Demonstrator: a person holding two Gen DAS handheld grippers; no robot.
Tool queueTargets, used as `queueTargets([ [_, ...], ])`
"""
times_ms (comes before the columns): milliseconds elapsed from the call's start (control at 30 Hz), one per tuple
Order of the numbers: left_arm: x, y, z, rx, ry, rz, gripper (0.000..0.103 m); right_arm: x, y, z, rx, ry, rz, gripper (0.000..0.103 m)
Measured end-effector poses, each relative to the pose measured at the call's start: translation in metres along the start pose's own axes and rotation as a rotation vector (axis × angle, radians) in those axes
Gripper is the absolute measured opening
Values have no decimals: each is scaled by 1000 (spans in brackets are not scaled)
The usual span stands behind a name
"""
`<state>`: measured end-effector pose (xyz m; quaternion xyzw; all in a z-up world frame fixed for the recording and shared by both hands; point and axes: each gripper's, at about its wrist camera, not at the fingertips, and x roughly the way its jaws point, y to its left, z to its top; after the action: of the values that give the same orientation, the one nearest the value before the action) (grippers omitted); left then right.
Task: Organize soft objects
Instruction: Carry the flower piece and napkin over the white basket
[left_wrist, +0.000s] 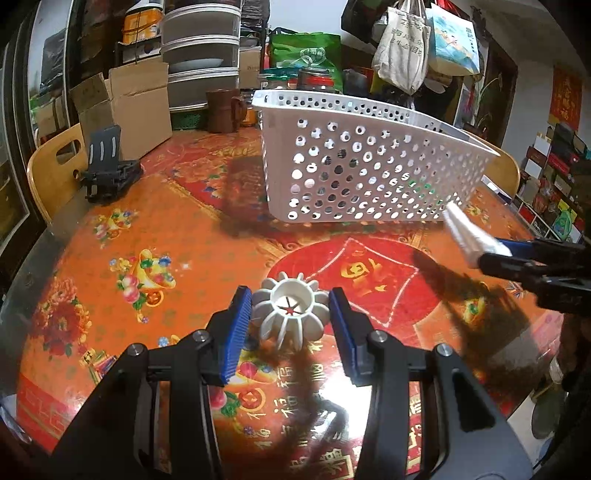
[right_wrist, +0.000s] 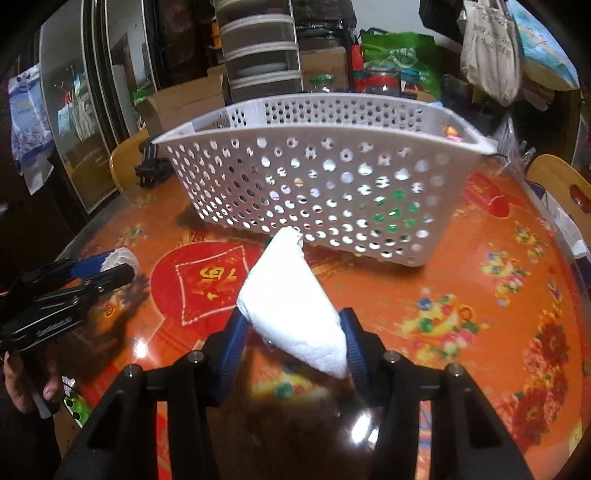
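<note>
My left gripper has its blue pads on both sides of a white ribbed, pumpkin-shaped soft object and holds it just above the table. It also shows in the right wrist view, at the left. My right gripper is shut on a folded white tissue pack, raised above the table and pointing at the basket. The pack also shows in the left wrist view. A white perforated basket stands on the table beyond both grippers, with small coloured things inside.
The round table has a glossy red-orange cloth. A black phone stand, a cardboard box and a brown mug sit at the far left. Wooden chairs flank the table. Bags and jars crowd the back.
</note>
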<state>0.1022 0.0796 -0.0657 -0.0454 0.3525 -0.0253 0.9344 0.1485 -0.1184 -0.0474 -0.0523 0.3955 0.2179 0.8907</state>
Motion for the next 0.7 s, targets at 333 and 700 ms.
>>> queueTargets([
  [333, -31, -14, 23, 38, -58, -37, 41, -75, -20, 10, 18, -156, 13, 50],
  [700, -62, -46, 117, 130, -124, -87, 41, -93, -32, 82, -21, -190, -19, 50],
])
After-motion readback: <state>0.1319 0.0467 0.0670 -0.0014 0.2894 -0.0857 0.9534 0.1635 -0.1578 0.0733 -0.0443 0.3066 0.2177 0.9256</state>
